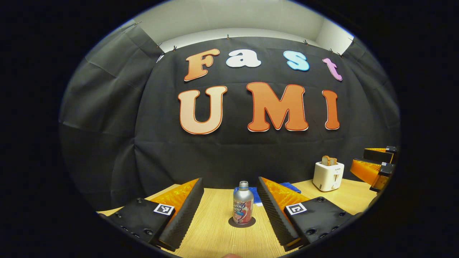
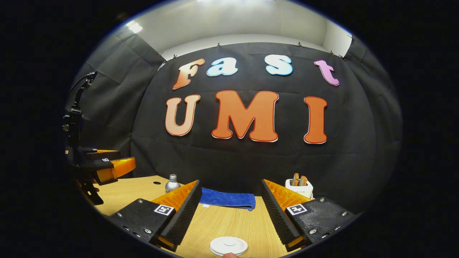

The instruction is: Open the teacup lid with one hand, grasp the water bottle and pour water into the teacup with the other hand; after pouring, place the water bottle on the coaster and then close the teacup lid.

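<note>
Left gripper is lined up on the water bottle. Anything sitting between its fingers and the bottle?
Nothing visible. In the left gripper view the left gripper is open, and the water bottle stands upright on a dark coaster straight ahead, with bare table between. The blue cloth lies behind the bottle.

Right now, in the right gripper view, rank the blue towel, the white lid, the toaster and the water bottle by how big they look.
1. blue towel, widest by far.
2. white lid, though it sits nearest the camera, which inflates it.
3. toaster and water bottle: unranked, since both are partly hidden behind the claw fingers.
</note>
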{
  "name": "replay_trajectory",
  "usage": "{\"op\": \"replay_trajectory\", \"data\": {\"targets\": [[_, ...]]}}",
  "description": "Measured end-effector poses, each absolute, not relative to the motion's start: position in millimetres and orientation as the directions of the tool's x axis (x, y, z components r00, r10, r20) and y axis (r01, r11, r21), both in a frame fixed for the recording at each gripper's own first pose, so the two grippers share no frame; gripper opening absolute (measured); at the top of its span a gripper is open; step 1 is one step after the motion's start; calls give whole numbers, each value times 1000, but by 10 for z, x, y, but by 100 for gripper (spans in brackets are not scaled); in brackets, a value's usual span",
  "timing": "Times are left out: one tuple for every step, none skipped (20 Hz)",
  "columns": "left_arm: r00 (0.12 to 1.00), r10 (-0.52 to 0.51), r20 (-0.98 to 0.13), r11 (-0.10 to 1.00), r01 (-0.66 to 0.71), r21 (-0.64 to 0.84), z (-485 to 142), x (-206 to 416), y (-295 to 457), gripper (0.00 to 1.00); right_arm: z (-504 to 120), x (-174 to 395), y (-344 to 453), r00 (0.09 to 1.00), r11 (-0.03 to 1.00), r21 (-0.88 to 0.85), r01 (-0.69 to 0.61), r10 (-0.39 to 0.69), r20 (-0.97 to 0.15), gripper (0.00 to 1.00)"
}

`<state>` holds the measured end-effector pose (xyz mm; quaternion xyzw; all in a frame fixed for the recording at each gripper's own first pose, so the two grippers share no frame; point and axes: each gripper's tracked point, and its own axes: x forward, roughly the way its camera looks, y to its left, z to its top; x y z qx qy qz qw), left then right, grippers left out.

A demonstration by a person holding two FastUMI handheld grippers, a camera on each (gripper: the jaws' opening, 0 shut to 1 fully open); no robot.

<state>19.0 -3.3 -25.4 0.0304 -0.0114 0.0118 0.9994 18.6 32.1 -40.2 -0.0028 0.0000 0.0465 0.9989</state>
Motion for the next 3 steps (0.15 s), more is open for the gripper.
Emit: {"op": "replay_trajectory", "data": {"targets": [[999,24,24,998,-25,62,-262,197,-32,96,-397,185,322,996,995,-6,-95,95,-1,98],[999,26,24,998,-28,64,-253,197,-26,96,-398,195,315,996,996,-7,-94,94,-2,98],[999,26,22,997,-27,66,-260,199,-32,97,-405,180,320,995,995,-8,-96,96,-4,98]]}}
